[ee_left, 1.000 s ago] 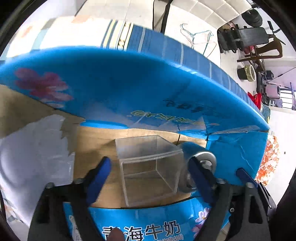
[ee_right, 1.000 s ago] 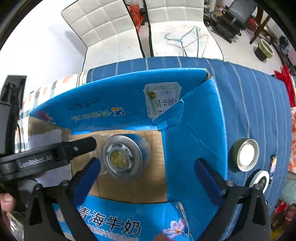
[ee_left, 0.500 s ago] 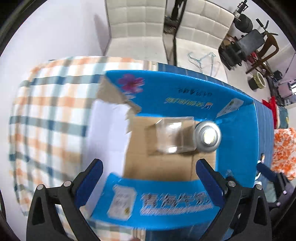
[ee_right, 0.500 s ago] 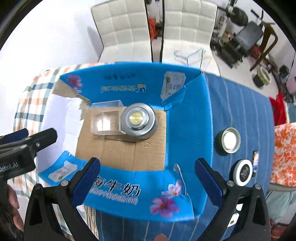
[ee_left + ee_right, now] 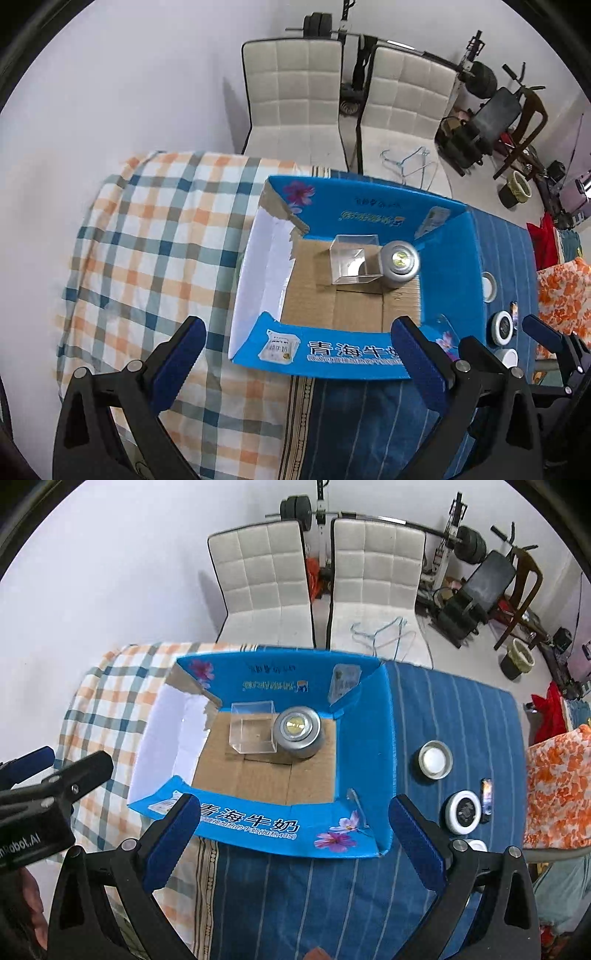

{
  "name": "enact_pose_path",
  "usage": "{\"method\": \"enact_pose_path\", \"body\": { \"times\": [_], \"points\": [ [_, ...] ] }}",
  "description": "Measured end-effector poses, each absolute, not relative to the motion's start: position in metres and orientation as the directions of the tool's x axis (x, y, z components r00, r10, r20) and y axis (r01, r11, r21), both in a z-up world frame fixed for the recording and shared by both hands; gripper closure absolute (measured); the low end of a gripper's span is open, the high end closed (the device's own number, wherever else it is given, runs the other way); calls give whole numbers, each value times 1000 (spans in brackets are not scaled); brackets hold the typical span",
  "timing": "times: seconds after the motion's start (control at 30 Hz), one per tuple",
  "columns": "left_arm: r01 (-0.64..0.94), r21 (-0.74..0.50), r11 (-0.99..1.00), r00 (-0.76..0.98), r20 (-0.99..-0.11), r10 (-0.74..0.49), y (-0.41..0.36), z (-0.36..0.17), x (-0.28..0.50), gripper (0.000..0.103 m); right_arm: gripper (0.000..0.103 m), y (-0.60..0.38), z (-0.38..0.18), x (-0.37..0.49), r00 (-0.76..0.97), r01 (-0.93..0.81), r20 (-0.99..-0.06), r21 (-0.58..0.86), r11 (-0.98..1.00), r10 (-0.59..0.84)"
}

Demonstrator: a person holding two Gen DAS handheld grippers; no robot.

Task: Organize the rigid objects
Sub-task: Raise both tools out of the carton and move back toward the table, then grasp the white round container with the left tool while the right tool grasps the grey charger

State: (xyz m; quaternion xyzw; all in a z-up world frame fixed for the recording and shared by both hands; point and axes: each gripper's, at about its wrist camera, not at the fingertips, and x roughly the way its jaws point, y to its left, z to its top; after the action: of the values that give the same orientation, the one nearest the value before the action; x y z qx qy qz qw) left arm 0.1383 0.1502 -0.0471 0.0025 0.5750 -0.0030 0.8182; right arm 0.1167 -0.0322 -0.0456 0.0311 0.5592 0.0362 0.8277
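Observation:
A blue cardboard box (image 5: 343, 352) (image 5: 258, 821) lies open on the table. On its brown floor a clear plastic cube (image 5: 352, 260) (image 5: 253, 731) stands next to a silver round tin (image 5: 399, 264) (image 5: 299, 731). My left gripper (image 5: 295, 365) hangs high over the box's near wall, open, with nothing between its fingers. My right gripper (image 5: 291, 845) is also open and empty above the near wall. Right of the box on the blue striped cloth lie a silver lid (image 5: 436, 758), a white-rimmed round case (image 5: 464, 812) and a small dark object (image 5: 486, 800).
A plaid cloth (image 5: 147, 258) covers the table's left half, a blue striped cloth (image 5: 443, 716) the right. Two white chairs (image 5: 314, 579) stand behind the table, one with wire hangers (image 5: 384, 631). Gym gear and clutter fill the far right. An orange floral fabric (image 5: 554, 786) lies at the right edge.
Both grippers have risen up and back out of the box, leaving the clear cube and the tin on its floor. The whole box and table have come into view.

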Motion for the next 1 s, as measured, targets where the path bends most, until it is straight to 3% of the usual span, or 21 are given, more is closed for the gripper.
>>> {"method": "enact_pose_path", "body": {
  "times": [0.3, 0.57, 0.9, 0.97, 1.0],
  "points": [
    [46, 5, 999, 409, -912, -14, 135, -5, 115, 0, 0, -60, -10, 90, 419, -3, -899, 141, 990, 130],
    [89, -25, 996, 417, -907, -60, 103, 1, 100, 0, 0, -140, -17, 61, 422, 157, -900, 191, 969, 109],
    [269, -82, 960, 308, -937, -166, -16, -50, 84, 0, 0, -319, -107, 9, 219, 490, -975, 77, 868, -37],
    [319, -99, 943, 266, -945, -189, -52, -70, 79, 0, 5, -352, -131, -1, 196, 547, -980, 85, 833, -29],
    [340, -100, 935, 251, -948, -193, -67, -80, 77, 0, 14, -369, -147, -4, 167, 571, -986, 88, 816, -11]
  ]
}}
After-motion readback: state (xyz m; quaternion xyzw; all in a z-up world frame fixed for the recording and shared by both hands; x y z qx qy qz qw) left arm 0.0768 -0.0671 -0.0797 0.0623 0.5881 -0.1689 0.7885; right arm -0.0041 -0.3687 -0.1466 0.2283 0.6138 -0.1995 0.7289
